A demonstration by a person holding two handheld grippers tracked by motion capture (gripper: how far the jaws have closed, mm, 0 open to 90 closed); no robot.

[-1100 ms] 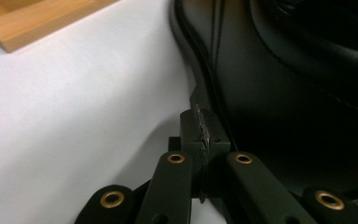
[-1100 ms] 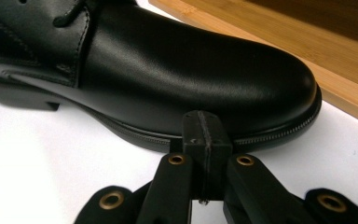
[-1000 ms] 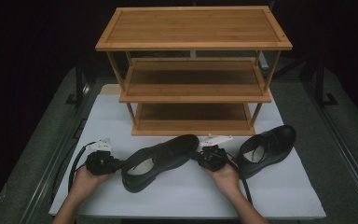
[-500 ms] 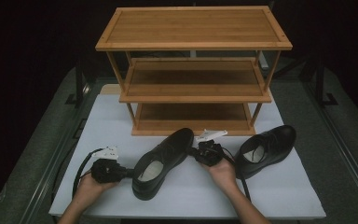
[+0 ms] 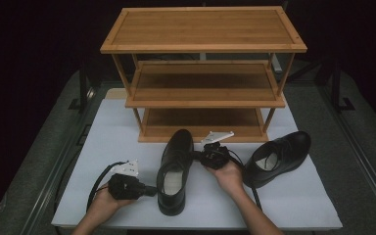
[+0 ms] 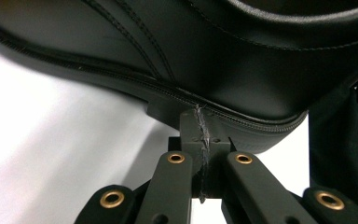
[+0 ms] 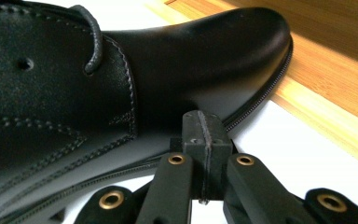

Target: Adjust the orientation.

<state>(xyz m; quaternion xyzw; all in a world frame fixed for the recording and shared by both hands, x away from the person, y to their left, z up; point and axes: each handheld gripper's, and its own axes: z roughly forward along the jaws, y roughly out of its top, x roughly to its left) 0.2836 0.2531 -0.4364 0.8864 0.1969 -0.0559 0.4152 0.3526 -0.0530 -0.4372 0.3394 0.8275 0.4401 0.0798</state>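
High view: a glossy black leather lace-up shoe [image 5: 175,171] is seen lying on the white table [image 5: 298,205], toe toward the three-tier bamboo rack [image 5: 203,78]. It is flanked by the left gripper [image 5: 149,190] and right gripper [image 5: 196,155], jaws clenched empty, touching its sole edge.

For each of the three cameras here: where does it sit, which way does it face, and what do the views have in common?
High view: above the person's side, looking forward and down on the white mat, wooden rack and both shoes; both forearms enter from below.
Left gripper view: rides the left gripper, shut jaws against the near shoe by its heel.
Right gripper view: rides the right gripper, shut jaws against that shoe's toe side, rack behind.
Shared: all three views show the near shoe.
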